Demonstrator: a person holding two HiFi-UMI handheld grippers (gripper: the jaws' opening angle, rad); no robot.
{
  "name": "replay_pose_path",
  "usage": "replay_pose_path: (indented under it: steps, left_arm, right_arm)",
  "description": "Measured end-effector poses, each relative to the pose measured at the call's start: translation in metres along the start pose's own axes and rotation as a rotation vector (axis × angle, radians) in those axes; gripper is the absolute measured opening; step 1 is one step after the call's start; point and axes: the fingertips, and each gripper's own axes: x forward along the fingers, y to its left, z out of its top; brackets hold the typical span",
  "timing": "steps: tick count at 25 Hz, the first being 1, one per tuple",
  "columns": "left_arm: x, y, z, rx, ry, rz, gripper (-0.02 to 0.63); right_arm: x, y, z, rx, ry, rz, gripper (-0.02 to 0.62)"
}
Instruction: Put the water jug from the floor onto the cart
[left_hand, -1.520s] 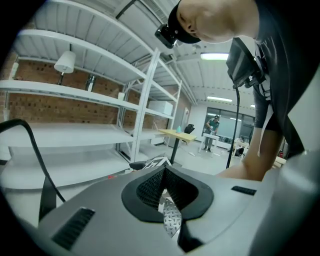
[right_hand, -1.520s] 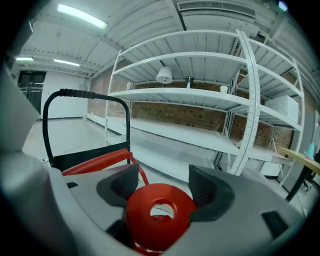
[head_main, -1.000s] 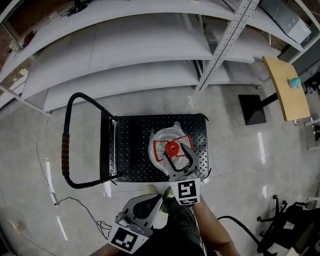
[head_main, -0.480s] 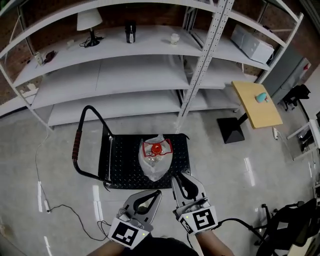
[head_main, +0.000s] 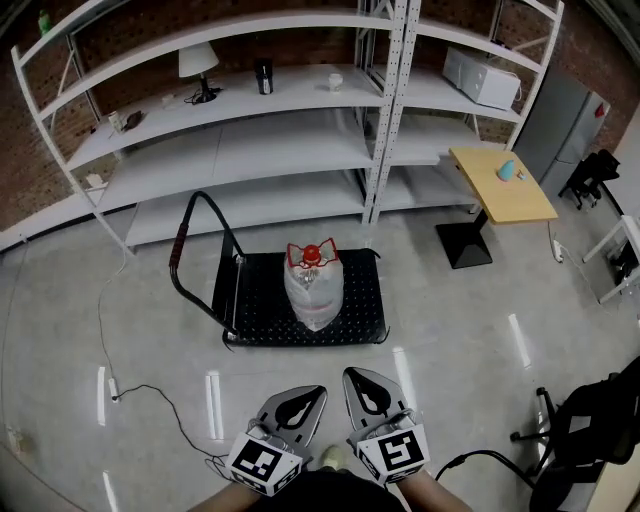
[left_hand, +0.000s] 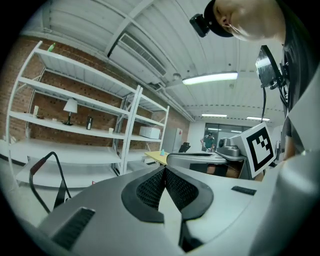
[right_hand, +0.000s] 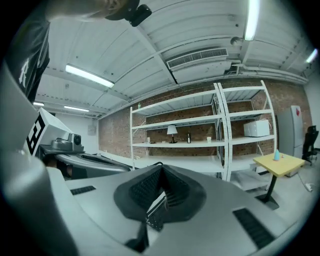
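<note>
The water jug (head_main: 313, 290) stands on the cart (head_main: 258, 312). Short of the cart, the left gripper (head_main: 308, 395) is pressed together. The right gripper (head_main: 358, 380) has just closed, empty.

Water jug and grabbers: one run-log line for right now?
water jug: upright on cart | left gripper: shut, empty | right gripper: just closed, empty | both clear of jug

Brick wall (head_main: 300, 45) behind white shelving (head_main: 250, 150); lamp (head_main: 199, 62) and microwave (head_main: 480, 72) on the shelves. Glossy grey floor (head_main: 120, 300), cable (head_main: 150, 388) trailing left. Yellow side table (head_main: 500, 185) right, black chair (head_main: 590, 430) nearer. Strip lights (right_hand: 90, 76) on the ceiling.
</note>
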Motion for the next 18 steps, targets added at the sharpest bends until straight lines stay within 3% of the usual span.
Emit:
replay_pose_path:
  steps: [3, 9, 18]
  left_arm:
    - [-0.022, -0.017, 0.006, 0.043, -0.014, 0.009, 0.005]
    - [-0.063, -0.036, 0.020, 0.052, -0.039, 0.019, 0.005]
    - [-0.096, -0.032, 0.026, 0.063, -0.078, 0.014, 0.005]
  right_arm:
    - [-0.022, 0.015, 0.003, 0.002, -0.017, -0.008, 0.003]
    - [-0.046, 0.052, 0.018, -0.011, -0.024, 0.003, 0.003]
    - [-0.048, 0.087, 0.031, -0.042, -0.043, 0.000, 0.003]
